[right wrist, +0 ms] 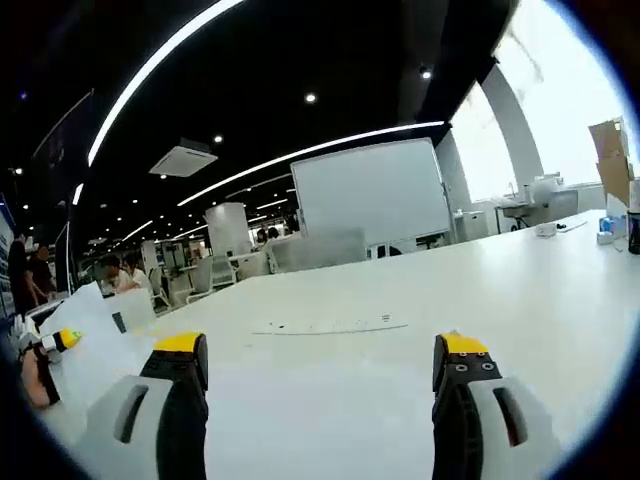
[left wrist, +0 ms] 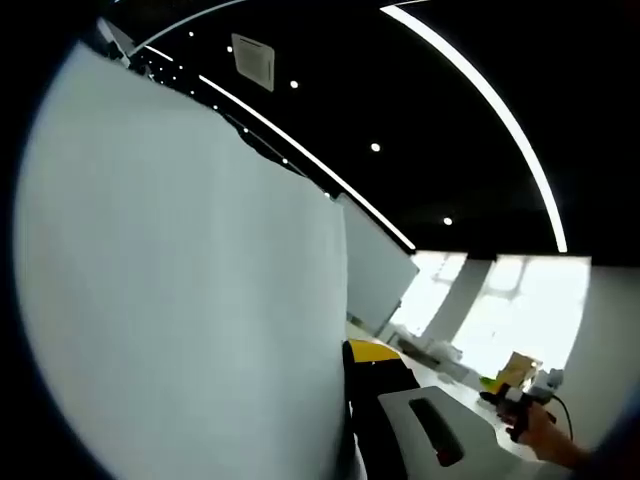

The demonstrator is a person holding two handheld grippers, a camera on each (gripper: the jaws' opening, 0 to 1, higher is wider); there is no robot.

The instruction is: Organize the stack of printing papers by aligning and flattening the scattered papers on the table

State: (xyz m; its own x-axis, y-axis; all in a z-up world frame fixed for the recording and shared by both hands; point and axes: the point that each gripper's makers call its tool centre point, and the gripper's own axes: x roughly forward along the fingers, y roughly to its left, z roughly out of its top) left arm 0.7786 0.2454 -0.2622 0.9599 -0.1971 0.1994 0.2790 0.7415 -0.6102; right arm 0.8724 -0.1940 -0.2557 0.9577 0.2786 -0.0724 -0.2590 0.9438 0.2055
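A big white stack of papers (left wrist: 180, 300) stands upright across the left of the left gripper view. My left gripper (left wrist: 348, 362) is shut on its edge; one yellow-tipped jaw shows beside the sheets and the other is hidden behind them. In the right gripper view the same papers (right wrist: 95, 335) rise at the far left, with the left gripper (right wrist: 45, 345) and a hand on them. My right gripper (right wrist: 322, 345) is open above the white table (right wrist: 500, 290), nothing between its jaws. A flat sheet (right wrist: 330, 325) lies on the table ahead. The right gripper (left wrist: 515, 400) appears low right, held by a hand.
A whiteboard (right wrist: 370, 190) stands beyond the table's far edge. Small boxes and bottles (right wrist: 615, 150) sit at the far right by the windows. People and chairs (right wrist: 120, 275) are at the back left.
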